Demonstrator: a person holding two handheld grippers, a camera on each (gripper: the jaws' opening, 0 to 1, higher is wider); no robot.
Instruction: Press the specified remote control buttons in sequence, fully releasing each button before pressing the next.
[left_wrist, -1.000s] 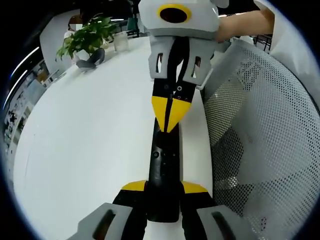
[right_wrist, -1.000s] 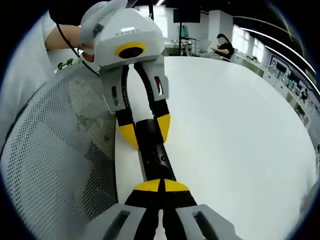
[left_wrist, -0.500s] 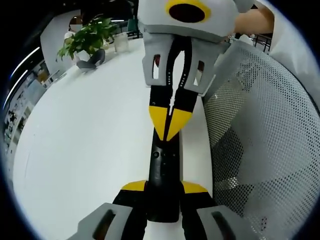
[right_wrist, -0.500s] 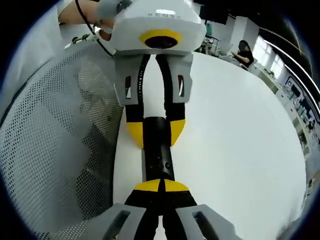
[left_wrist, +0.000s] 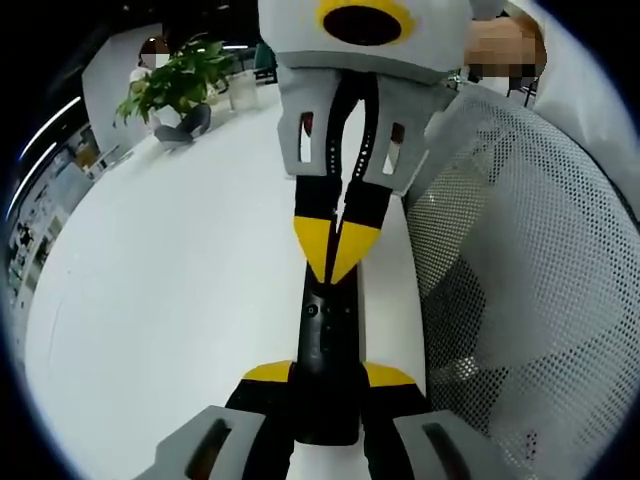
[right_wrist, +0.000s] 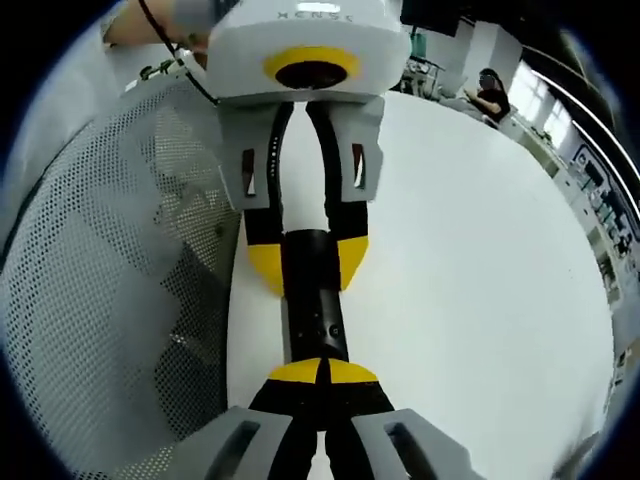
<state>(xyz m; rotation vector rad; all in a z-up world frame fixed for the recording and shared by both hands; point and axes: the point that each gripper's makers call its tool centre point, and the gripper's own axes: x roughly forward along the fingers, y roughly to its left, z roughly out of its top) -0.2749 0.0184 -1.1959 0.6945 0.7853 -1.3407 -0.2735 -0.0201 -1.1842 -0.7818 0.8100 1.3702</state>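
Left tool (left_wrist: 325, 385) pinching remote (left_wrist: 328, 340) near end, over counter (left_wrist: 180, 280). Right tool (left_wrist: 335, 262) tips pressed together, on remote's far end. Risk: off-centre push, wrong button, or remote slipping sideways.

A white table (left_wrist: 180, 260) runs beside a grey mesh chair (left_wrist: 530, 260); a potted plant (left_wrist: 175, 80) stands at its far end.

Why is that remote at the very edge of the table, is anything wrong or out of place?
Nothing looks spilled or damaged. The remote lies along the table edge beside a mesh chair, gripped at one end by the left tongs, with the shut right tongs tip down on it.
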